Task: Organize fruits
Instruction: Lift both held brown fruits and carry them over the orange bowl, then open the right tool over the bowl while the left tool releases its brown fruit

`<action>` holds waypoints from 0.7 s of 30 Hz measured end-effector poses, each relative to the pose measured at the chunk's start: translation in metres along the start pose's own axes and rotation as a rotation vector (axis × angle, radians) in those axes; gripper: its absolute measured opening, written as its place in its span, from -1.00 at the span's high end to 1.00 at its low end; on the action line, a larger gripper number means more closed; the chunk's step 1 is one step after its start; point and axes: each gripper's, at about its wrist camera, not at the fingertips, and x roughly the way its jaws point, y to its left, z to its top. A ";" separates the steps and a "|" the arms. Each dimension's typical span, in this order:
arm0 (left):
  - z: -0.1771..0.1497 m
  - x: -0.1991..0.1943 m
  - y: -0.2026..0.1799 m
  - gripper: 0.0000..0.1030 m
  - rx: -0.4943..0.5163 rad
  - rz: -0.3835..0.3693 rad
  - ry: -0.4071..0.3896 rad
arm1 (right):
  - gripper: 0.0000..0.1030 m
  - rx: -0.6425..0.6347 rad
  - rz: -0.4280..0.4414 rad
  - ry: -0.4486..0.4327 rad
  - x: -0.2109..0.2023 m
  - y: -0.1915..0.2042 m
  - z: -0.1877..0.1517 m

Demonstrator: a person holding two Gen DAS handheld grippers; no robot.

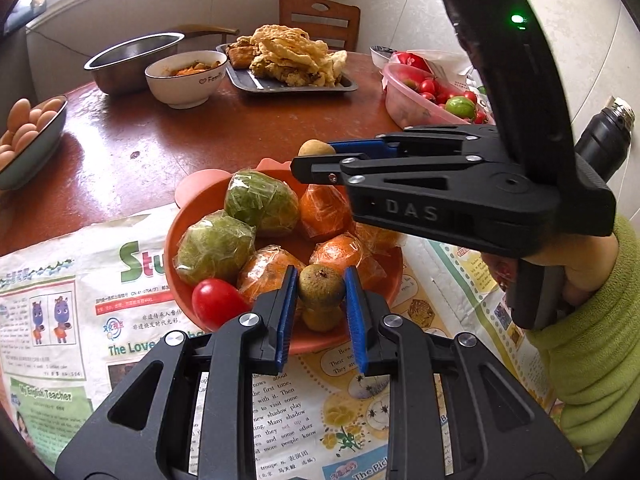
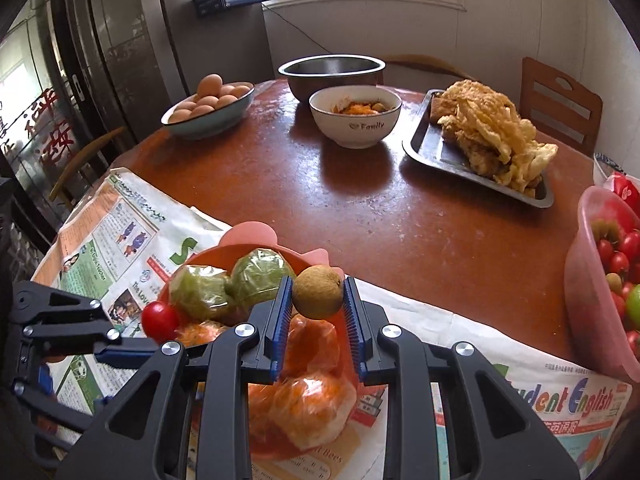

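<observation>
— Both claws are nipped nearly shut, each on a small brown fruit: the left gripper [image 1: 321, 290] pinches a brown fruit [image 1: 321, 282] low over the near side of the orange bowl [image 1: 178, 240], and the right gripper [image 2: 316, 294] carries another brown fruit [image 2: 318, 292] above the bowl's far rim.

— What's in the bowl so far?

— Two wrapped green fruits [image 1: 262, 202], several wrapped oranges [image 1: 326, 210], a red tomato [image 1: 216, 302], and another brown fruit [image 1: 322, 318] just under the left one. The bowl sits on a newspaper [image 1: 60, 320].

— So nearly finished?

— I'd guess not. The pink tub [image 2: 588, 280] to the right holds plenty of tomatoes [image 2: 618, 262] and a green fruit or two. Two pieces are about to land; much sorting remains.
</observation>
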 end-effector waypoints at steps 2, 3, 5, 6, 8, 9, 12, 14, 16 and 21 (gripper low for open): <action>0.000 0.001 0.000 0.68 0.001 -0.003 0.001 | 0.52 0.004 0.005 0.000 0.002 -0.001 0.000; 0.000 0.001 -0.001 0.68 0.001 -0.004 0.001 | 0.52 0.006 0.006 0.001 0.003 -0.001 0.000; 0.000 0.002 -0.001 0.68 0.002 -0.003 0.001 | 0.52 0.008 0.007 0.006 0.005 -0.002 0.000; 0.000 0.002 -0.001 0.68 0.002 -0.004 0.002 | 0.52 0.007 0.009 0.008 0.006 -0.002 0.000; 0.001 0.002 -0.002 0.68 0.002 -0.003 0.002 | 0.52 0.002 0.010 0.011 0.007 -0.001 0.000; 0.001 0.002 -0.002 0.68 0.001 -0.004 0.001 | 0.52 0.000 0.014 0.015 0.009 -0.001 0.000; 0.001 0.002 -0.002 0.68 -0.002 -0.005 0.001 | 0.52 -0.003 0.014 0.022 0.011 0.001 0.000; 0.001 0.003 -0.002 0.68 -0.002 -0.005 0.001 | 0.52 -0.003 0.015 0.020 0.011 0.000 -0.001; 0.001 0.003 -0.002 0.68 -0.002 -0.005 0.001 | 0.51 0.002 0.017 0.019 0.011 0.000 -0.001; 0.001 0.002 -0.002 0.68 -0.001 -0.005 0.001 | 0.38 0.011 0.014 0.009 0.009 -0.001 -0.001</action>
